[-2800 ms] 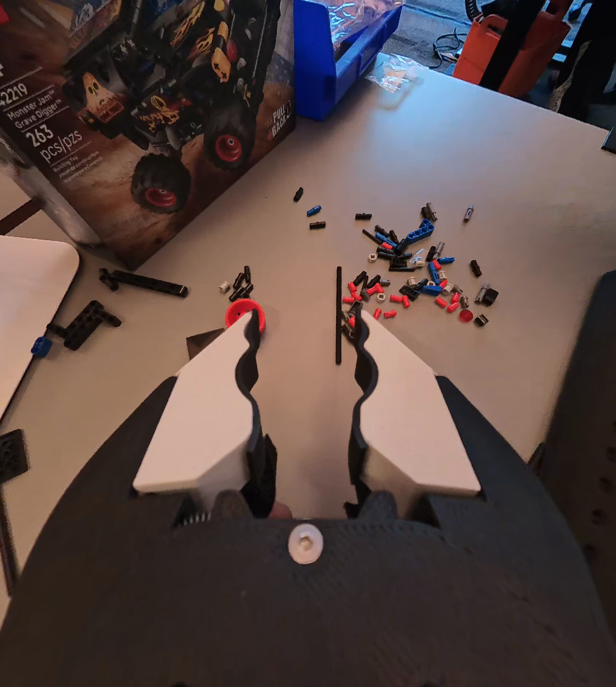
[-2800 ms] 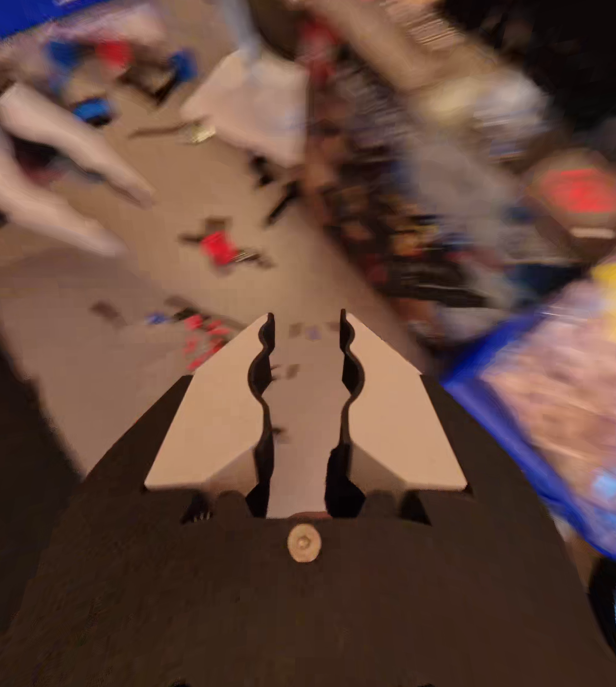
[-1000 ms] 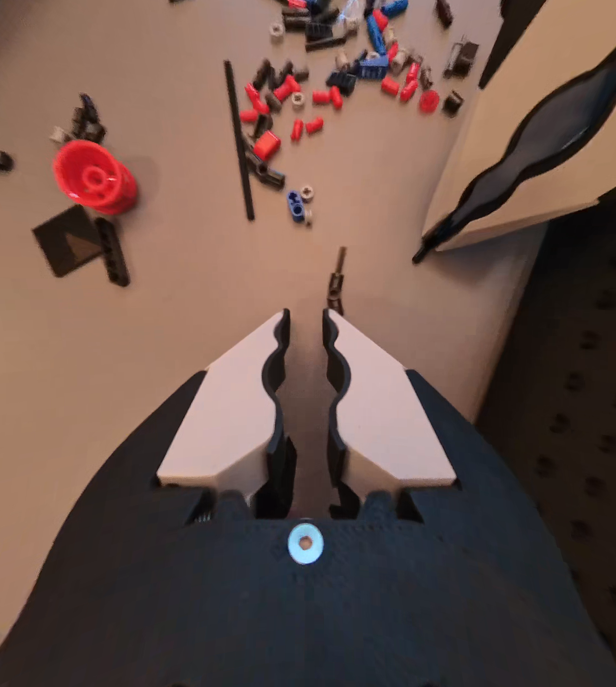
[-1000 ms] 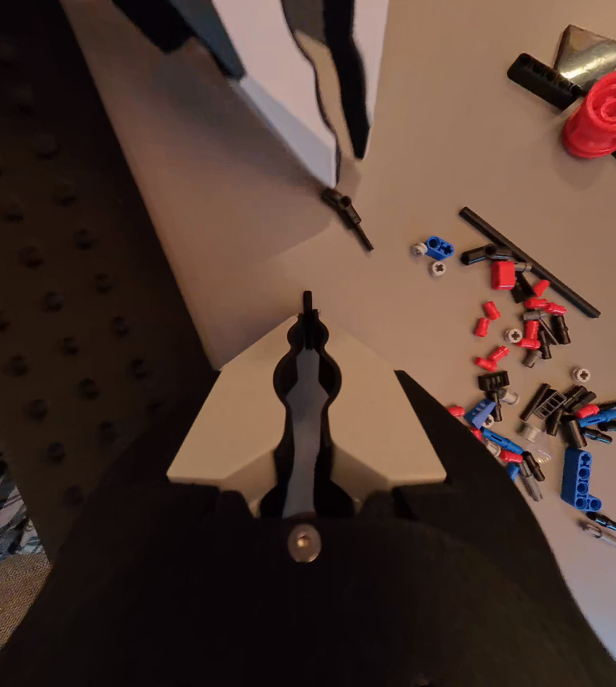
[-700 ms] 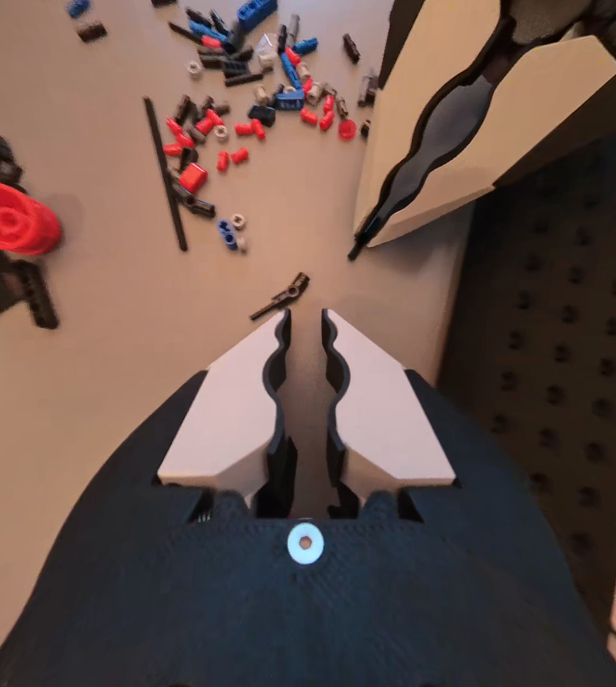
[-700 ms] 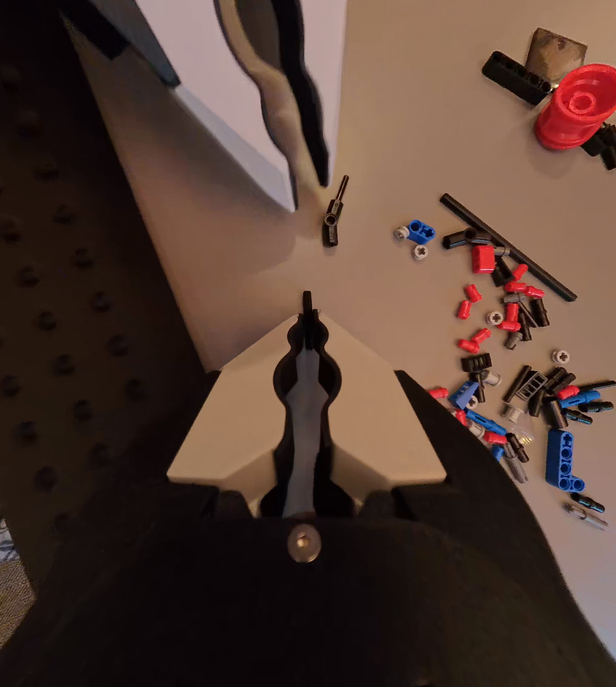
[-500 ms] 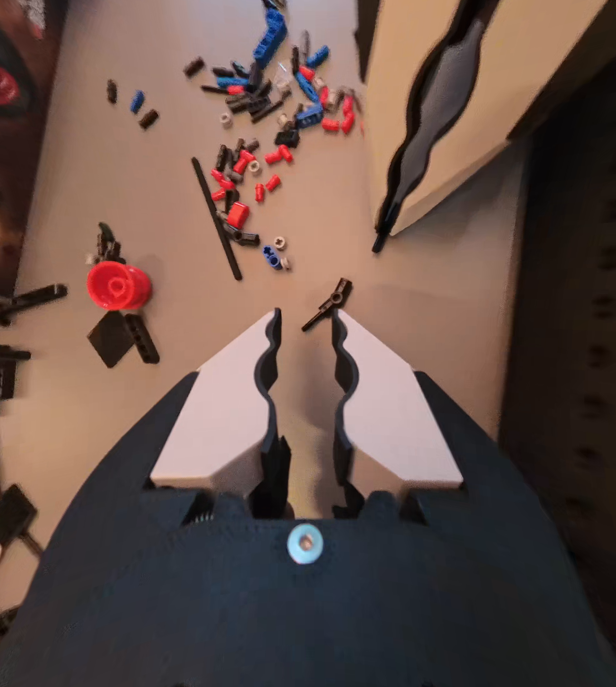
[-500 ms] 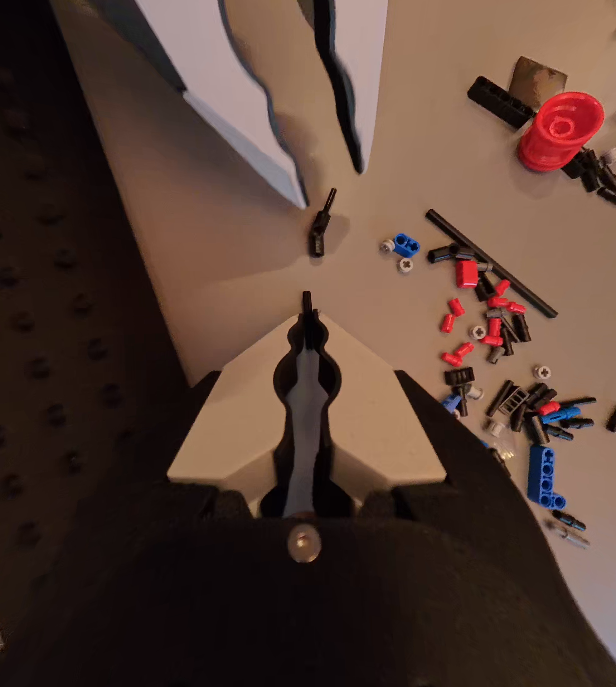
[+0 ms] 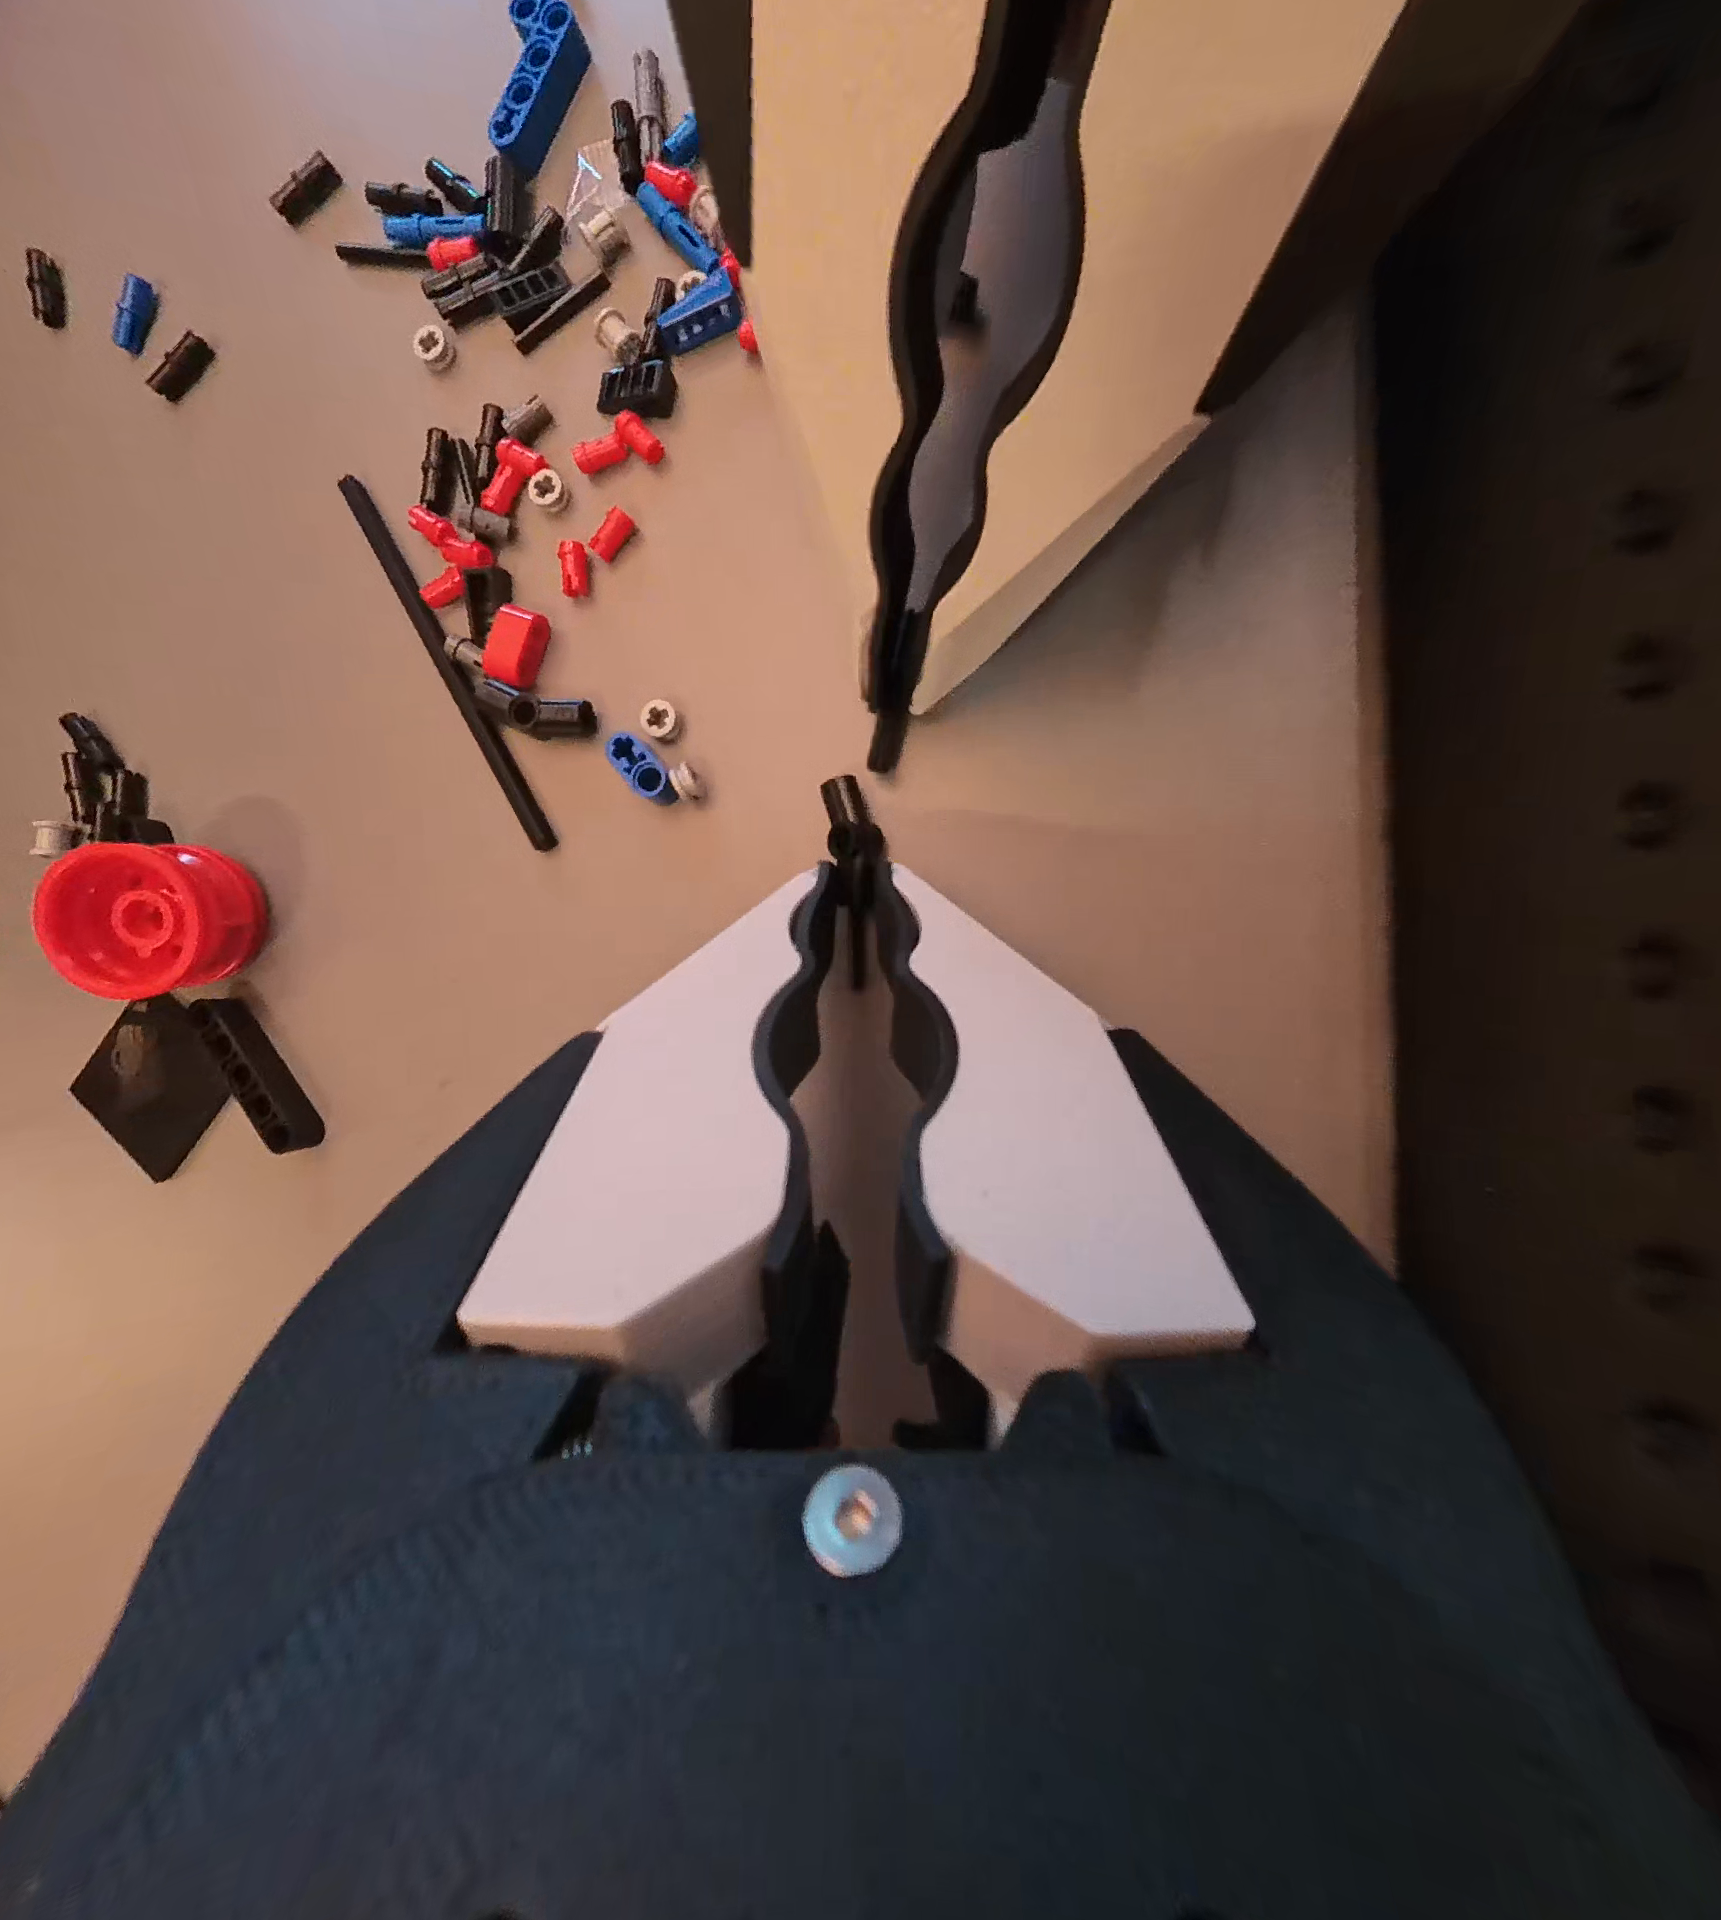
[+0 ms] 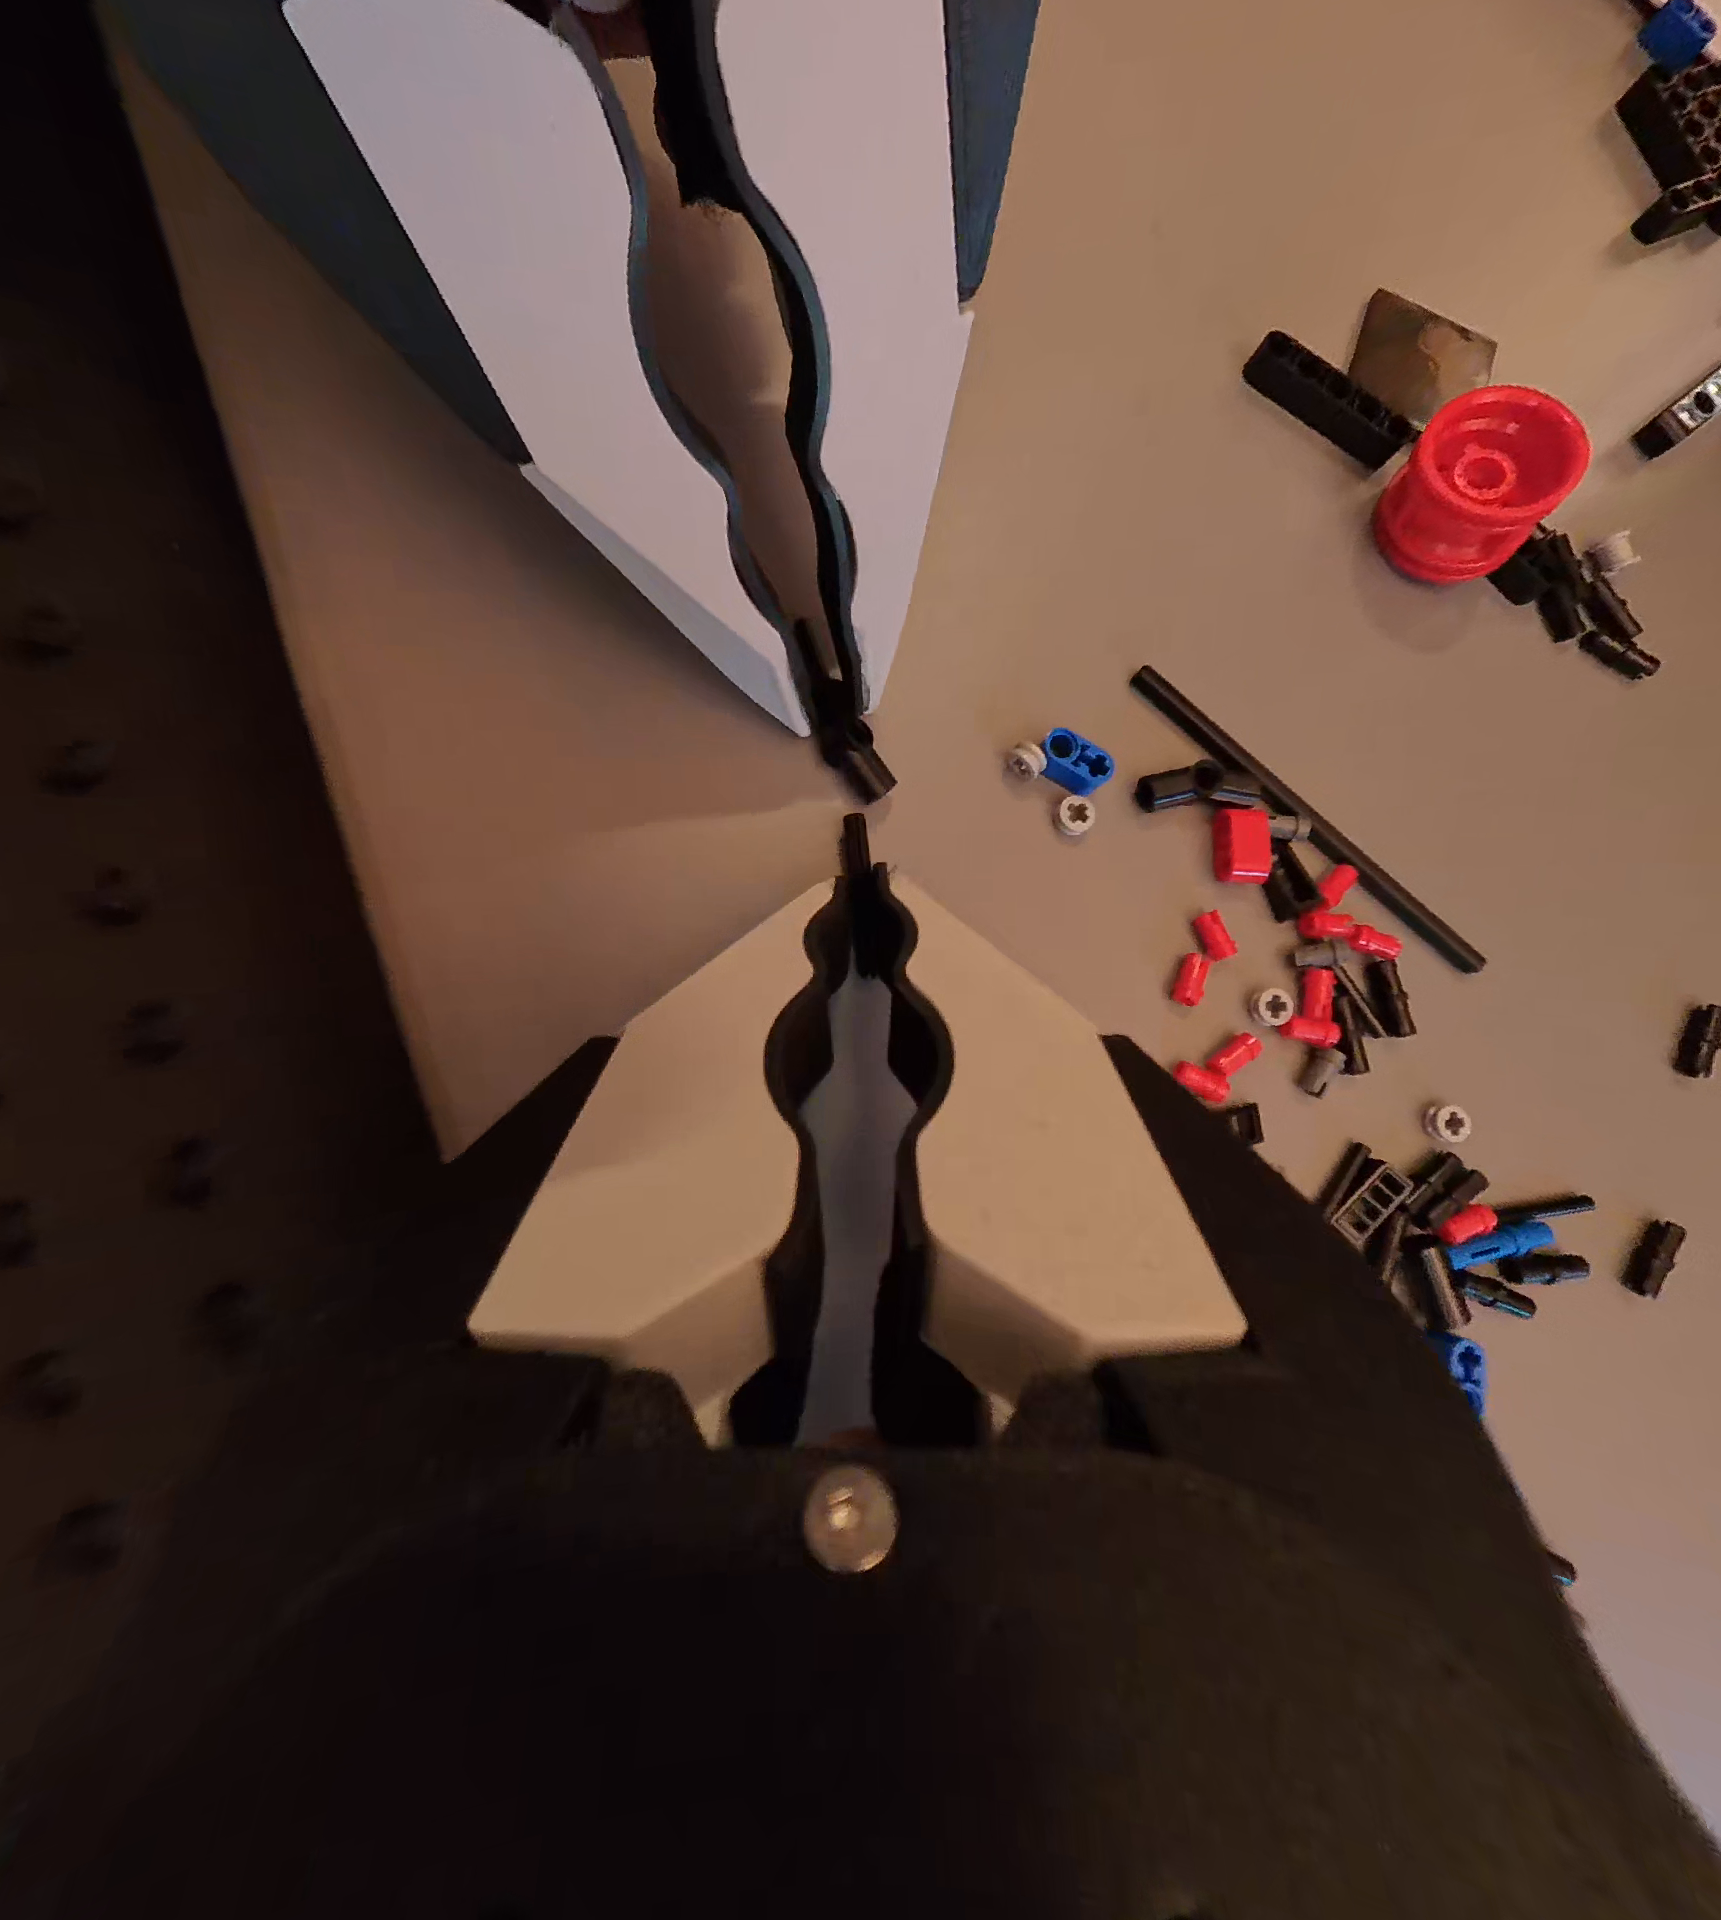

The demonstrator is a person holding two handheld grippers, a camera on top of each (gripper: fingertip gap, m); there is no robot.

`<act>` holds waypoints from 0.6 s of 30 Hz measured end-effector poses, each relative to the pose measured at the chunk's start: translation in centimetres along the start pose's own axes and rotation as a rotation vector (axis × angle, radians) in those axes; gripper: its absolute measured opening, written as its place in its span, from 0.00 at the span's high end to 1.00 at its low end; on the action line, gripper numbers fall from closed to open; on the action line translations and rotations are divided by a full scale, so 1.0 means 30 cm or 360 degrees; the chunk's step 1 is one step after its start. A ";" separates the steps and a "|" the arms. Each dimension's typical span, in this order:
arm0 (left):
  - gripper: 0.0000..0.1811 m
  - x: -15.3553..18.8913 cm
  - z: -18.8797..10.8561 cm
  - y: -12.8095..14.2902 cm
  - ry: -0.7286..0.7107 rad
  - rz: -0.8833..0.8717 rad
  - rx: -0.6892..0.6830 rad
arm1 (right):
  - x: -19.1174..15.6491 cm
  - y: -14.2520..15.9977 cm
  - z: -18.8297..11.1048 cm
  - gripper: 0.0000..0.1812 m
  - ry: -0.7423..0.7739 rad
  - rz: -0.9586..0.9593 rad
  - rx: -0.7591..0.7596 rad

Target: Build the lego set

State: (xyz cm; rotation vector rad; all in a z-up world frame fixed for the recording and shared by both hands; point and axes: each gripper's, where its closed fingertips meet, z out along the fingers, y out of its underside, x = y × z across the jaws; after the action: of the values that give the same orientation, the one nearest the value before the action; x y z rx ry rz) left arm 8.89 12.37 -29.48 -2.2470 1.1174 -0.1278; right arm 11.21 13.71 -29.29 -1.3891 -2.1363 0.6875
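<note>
Pinching slim black ribbed pins, both white wavy-edged tongs, tip-to-tip.

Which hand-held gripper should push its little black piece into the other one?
Probably the right hand-held gripper: its thin black pin points at the connector clamped in the left hand-held gripper.

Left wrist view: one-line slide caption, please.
Left gripper and right gripper, each shut on a small black piece, meet tip to tip above the table.

Dim, warm light; wide-angle edge distortion.
</note>
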 end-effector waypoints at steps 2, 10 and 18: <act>0.97 0.000 0.000 0.000 0.0013 0.0012 0.0000 | 0.007 -0.001 0.000 1.00 -0.0001 -0.0011 0.0015; 0.97 0.010 0.002 -0.004 0.0044 0.0148 0.0011 | 0.017 -0.006 0.009 1.00 -0.0032 -0.0079 0.0061; 0.97 0.010 0.002 -0.004 0.0036 0.0208 0.0016 | 0.013 -0.005 0.007 1.00 -0.0104 -0.0218 0.0103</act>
State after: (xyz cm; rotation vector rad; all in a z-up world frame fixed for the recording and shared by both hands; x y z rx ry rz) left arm 9.20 12.23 -29.52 -2.1612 1.2692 -0.1052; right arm 10.83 13.97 -29.30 -1.1894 -2.2157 0.7501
